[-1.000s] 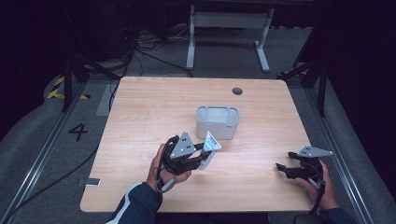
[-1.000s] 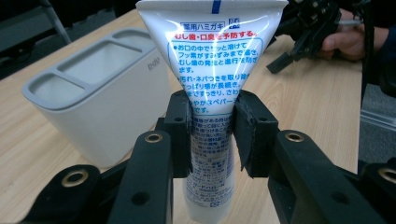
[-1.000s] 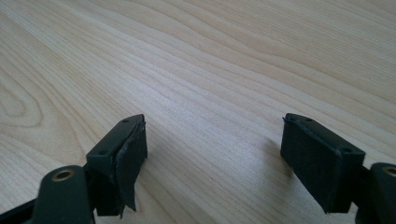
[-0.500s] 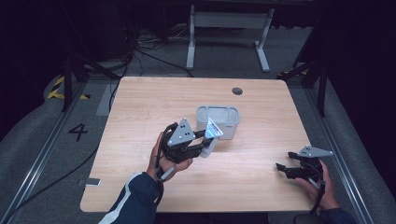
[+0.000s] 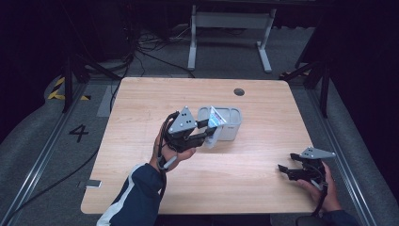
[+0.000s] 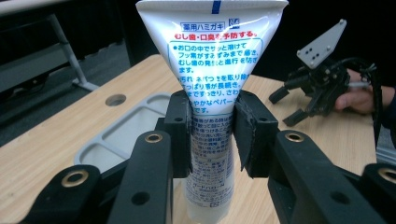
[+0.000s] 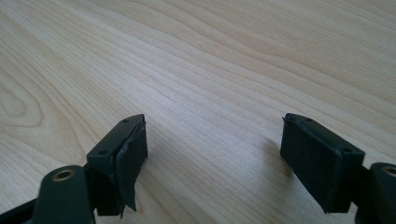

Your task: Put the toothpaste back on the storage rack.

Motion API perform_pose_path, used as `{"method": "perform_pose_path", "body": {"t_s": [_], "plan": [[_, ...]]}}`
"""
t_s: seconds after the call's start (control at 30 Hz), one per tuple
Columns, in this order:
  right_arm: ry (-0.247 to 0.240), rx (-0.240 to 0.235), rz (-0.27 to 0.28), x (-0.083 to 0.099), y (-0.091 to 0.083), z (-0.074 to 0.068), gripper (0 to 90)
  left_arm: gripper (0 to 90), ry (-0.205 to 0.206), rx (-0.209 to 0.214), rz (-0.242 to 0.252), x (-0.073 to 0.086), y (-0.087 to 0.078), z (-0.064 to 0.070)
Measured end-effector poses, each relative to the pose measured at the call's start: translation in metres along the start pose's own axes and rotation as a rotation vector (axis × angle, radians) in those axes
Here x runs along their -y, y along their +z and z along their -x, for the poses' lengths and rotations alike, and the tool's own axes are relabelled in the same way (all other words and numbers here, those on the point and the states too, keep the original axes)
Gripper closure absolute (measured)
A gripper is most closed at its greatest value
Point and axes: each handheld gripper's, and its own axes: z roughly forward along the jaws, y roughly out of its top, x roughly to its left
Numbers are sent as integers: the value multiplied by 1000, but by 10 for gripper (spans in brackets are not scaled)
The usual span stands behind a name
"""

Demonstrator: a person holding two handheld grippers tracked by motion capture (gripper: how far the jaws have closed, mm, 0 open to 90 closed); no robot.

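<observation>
left gripper (image 5: 210, 130) clamped on tube (image 6: 215, 93), held at tray (image 5: 233, 126) edge. right gripper (image 5: 284, 170) wide open, empty, on table (image 5: 141, 108).

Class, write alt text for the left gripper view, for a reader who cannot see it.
The left gripper clamps a white toothpaste tube with blue and red Japanese print between its two black jaws. Behind it a grey tray sits on the wooden table, and the right gripper rests farther off.

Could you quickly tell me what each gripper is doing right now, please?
Left gripper: shut on the toothpaste tube.
Right gripper: open, holding nothing.
</observation>
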Motion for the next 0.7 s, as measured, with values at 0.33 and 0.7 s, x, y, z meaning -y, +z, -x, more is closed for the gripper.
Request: {"method": "perform_pose_path", "body": {"t_s": [0.33,0.7], "plan": [[-4,0,0,0,0,0,239,692,0,-18,16,-17,15,-12],[-5,-1,-1,0,0,0,240,692,-30,-45,26,-27,38,-26]]}}
